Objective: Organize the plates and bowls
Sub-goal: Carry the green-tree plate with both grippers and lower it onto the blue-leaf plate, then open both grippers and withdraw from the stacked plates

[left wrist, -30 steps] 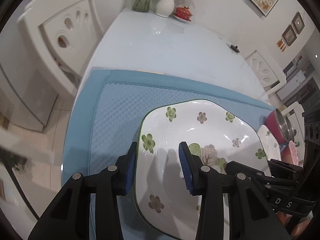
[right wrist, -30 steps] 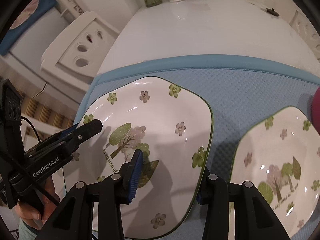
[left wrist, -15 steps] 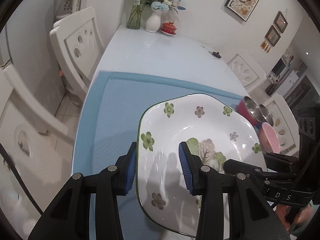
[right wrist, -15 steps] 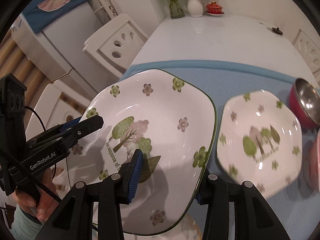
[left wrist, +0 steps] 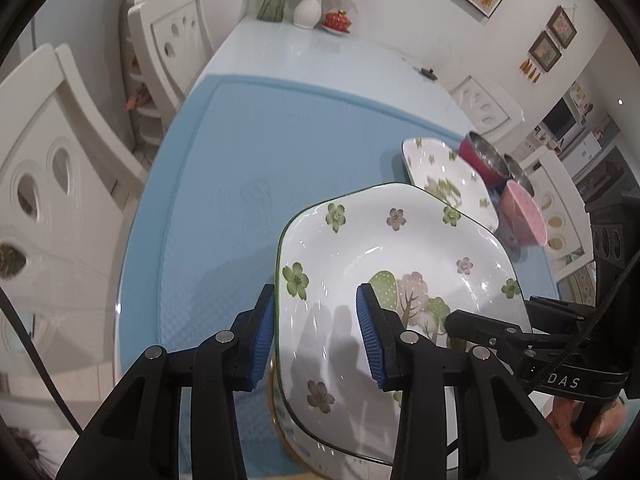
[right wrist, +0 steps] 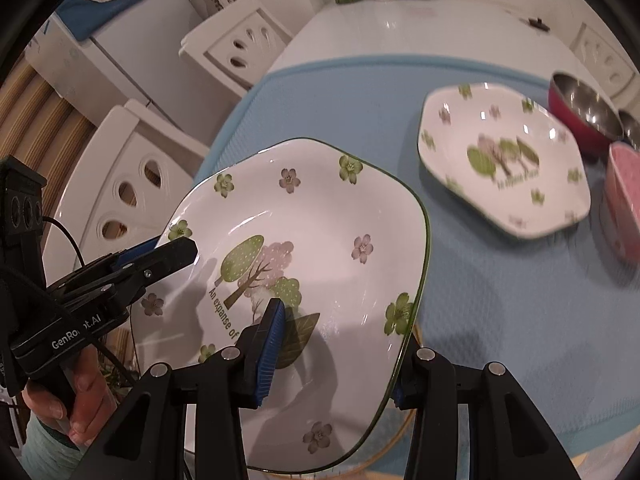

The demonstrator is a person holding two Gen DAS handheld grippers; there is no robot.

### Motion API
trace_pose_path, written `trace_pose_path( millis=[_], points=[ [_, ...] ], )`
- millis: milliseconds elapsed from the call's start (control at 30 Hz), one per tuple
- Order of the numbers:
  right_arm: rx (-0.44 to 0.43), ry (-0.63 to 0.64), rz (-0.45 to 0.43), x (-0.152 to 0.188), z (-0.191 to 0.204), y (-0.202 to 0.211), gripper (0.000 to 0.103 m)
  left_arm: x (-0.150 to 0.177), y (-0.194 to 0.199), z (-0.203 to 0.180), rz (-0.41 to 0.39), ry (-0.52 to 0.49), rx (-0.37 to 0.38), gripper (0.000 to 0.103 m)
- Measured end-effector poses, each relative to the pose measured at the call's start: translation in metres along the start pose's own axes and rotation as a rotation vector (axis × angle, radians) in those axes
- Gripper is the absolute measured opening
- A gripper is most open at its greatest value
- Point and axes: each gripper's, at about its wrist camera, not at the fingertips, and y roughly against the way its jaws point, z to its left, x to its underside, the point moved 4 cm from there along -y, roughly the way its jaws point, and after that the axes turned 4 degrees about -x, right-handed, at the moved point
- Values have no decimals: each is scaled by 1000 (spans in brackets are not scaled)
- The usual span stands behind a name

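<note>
A white square plate with green flowers and a tree print point(left wrist: 400, 248) point(right wrist: 304, 216) is held in the air above the blue mat by both grippers. My left gripper point(left wrist: 316, 332) is shut on its left rim. My right gripper point(right wrist: 340, 352) is shut on its right rim. A second plate with the same print point(right wrist: 504, 160) point(left wrist: 444, 176) lies on the mat farther right. A red steel-lined bowl point(right wrist: 584, 120) point(left wrist: 480, 156) and a pink bowl point(right wrist: 624, 196) point(left wrist: 524, 216) stand beside it. A gold-rimmed plate edge point(right wrist: 408, 432) shows under the held plate.
The blue mat point(left wrist: 260, 168) covers the near end of a white table point(left wrist: 320, 56). White chairs point(left wrist: 52, 184) stand along the left side. A vase with flowers point(left wrist: 308, 8) and a red lidded cup point(left wrist: 338, 22) stand at the far end.
Both grippers have lifted the flowered plate up off the mat and drawn it back toward me. The second plate and the bowls have come into view.
</note>
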Motion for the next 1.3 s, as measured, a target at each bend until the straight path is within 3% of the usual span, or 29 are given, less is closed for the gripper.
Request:
trace_pose_path(
  millis=[200,567,667,700,800,933,1300],
  points=[
    [-19,-38,59,27,-10,-7,43,25,-3,-6,41,-21,-9,35],
    [-21,-48,103,48,-16,-24,43,40,-11,-9,36,-14,-66,35],
    [-47,-49,102,49,-13,-27,43,37,-2,-21,2,-10,26,30],
    [-53,-42,102,49,-10,-27,43,35,-1,-29,-5,-26,26,30],
    [-21,-8,107,50,-2,-31,43,33,5,-45,-41,-102,-74,30],
    [-45,-70,108,56,-16,-26,42,40,19,-38,-48,-28,-75,33],
    [-57,-64,49,79,-29,28,43,83,43,-36,-29,157,-71,35]
  ],
)
